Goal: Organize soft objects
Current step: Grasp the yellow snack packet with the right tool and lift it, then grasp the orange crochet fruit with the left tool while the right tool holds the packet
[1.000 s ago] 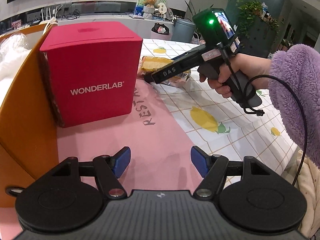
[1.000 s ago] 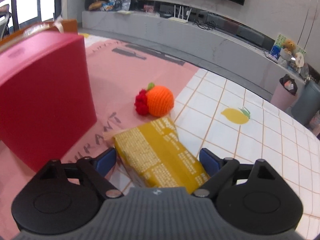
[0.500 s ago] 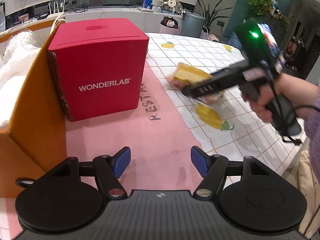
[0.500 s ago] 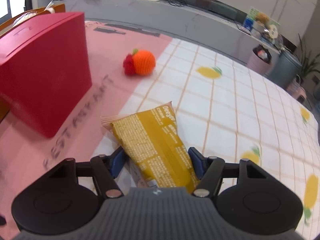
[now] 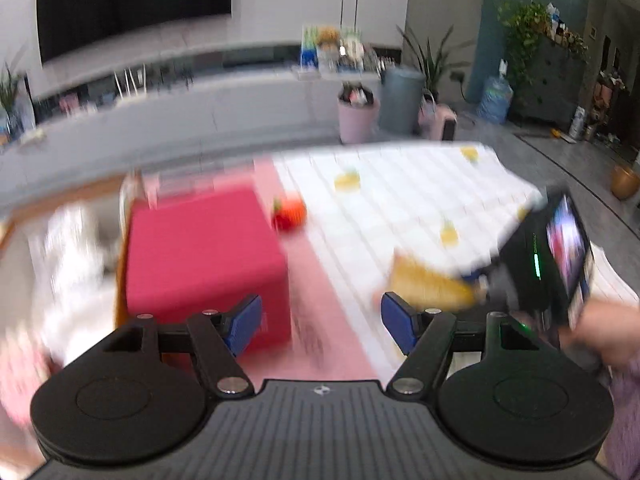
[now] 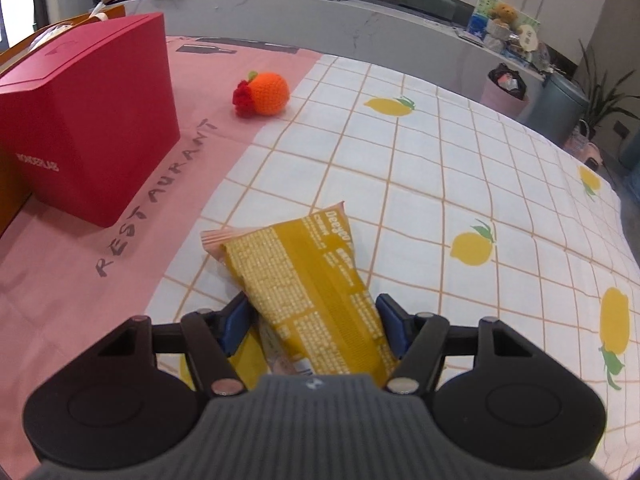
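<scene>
The right gripper (image 6: pixel 312 328) is clamped on one yellow snack packet (image 6: pixel 308 288), both blue pads pressing its sides at the near end. The packet's long axis runs from the jaws out toward the far left, its crimped far end tilted up and clear of the tablecloth (image 6: pixel 460 184). It hangs over the white, lemon-printed part of the cloth, just beside the pink strip (image 6: pixel 80 280) lettered RESTAURANT.

One red box (image 6: pixel 92 128) stands on the pink strip to the far left, with an orange-brown box (image 6: pixel 8 200) against its left side holding something white. One crocheted orange-and-red fruit (image 6: pixel 264 94) lies farther off, at the border between pink and white, well apart from the packet. Nothing lies between packet and red box except bare cloth.

The left gripper (image 5: pixel 320 324) has its jaws wide apart with nothing between them. Its view is blurred; it shows the red box (image 5: pixel 204 256) ahead on the left, the fruit (image 5: pixel 288 214) beyond it, and at right the other gripper's body (image 5: pixel 548 272) in a hand (image 5: pixel 600 340), carrying the packet (image 5: pixel 428 284).

Beyond the table stand two bins, one pink (image 6: pixel 506 92) and one grey (image 6: pixel 560 104).
</scene>
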The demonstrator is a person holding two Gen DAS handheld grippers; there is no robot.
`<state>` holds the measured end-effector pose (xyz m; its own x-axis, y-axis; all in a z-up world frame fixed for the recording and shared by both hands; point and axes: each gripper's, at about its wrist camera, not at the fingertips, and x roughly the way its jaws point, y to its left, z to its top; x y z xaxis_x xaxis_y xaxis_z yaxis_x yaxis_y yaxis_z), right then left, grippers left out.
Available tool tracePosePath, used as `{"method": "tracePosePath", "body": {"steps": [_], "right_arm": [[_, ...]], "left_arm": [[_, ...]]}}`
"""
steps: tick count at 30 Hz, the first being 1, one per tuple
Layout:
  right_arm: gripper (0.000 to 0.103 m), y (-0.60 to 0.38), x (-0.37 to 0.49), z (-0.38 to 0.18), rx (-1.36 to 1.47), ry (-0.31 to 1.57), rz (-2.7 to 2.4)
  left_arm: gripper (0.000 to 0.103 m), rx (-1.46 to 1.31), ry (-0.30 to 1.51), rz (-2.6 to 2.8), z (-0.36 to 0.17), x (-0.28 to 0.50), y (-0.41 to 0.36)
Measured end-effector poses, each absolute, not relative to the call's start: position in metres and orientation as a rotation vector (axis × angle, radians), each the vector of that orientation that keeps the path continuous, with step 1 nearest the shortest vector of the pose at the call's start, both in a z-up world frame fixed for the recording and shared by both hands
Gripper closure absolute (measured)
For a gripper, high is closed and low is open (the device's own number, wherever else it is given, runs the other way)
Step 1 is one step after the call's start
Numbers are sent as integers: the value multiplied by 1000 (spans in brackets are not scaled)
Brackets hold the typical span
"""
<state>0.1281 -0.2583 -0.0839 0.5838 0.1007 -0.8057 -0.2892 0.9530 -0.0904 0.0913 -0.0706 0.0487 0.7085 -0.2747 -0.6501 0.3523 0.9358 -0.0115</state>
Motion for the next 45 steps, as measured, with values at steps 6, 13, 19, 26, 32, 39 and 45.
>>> {"method": "tracePosePath", "body": {"steps": [6, 13, 19, 26, 32, 39, 45], "right_arm": [[37, -272, 138, -87, -156, 936, 301], [36, -275, 141, -88, -169, 926, 359], [36, -278, 146, -89, -175, 909, 387], [36, -278, 151, -90, -175, 895, 388], [36, -277, 153, -90, -175, 890, 387], [36, -276, 155, -91, -172, 881, 381], [36, -276, 154, -92, -170, 875, 378]], "left_arm": [[18, 179, 643, -307, 71, 144, -117], [17, 415, 632, -253, 54, 215, -190], [17, 549, 828, -239, 18, 283, -214], [17, 588, 990, -140, -24, 327, -197], [23, 521, 1133, -185, -52, 340, -193], [38, 423, 1191, -157, -68, 353, -179], [53, 360, 1187, -127, -63, 356, -171]]}}
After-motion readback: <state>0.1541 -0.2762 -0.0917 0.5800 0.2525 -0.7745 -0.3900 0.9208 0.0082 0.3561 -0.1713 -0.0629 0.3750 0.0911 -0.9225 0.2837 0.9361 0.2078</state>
